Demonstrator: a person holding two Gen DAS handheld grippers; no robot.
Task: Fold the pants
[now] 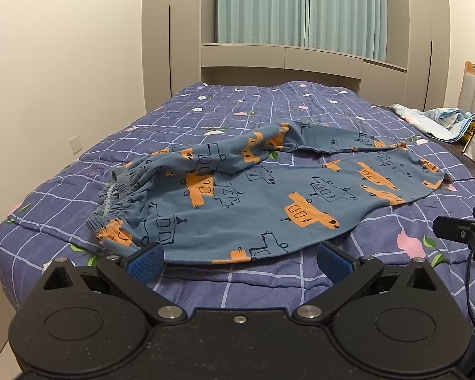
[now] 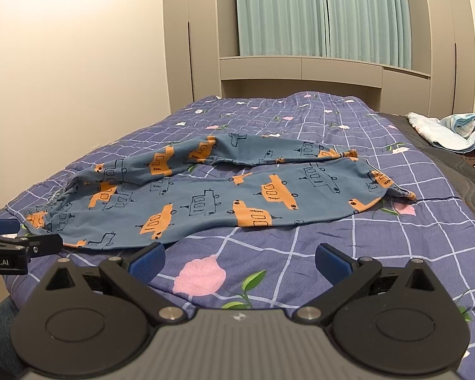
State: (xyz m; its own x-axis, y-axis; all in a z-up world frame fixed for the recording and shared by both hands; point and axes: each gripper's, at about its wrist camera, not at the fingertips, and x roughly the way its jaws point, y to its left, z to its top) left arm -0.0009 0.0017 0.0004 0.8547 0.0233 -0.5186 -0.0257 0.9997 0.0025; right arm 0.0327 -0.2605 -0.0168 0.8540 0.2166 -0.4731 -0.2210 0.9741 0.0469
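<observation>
- Blue cotton pants with orange car print [image 1: 253, 196] lie crumpled on the purple checked quilted bed [image 1: 269, 278], just ahead of my left gripper [image 1: 240, 258], waistband ahead-left.
- Left gripper and right gripper [image 2: 240, 258] both spread wide, holding nothing.
- Should flatten legs first, then pinch waistband edge cleanly.

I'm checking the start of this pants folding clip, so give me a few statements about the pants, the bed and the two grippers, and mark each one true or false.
1. The pants lie spread on the quilt, not yet folded neatly. True.
2. The left gripper is clamped on the waistband. False: its jaws are open, at the near edge of the pants, holding nothing.
3. The right gripper is open over bare quilt. True.
4. The waistband points toward the curtains. False: it lies at the left, the legs running right.
5. The pants are plain grey. False: blue with orange vehicles.
</observation>
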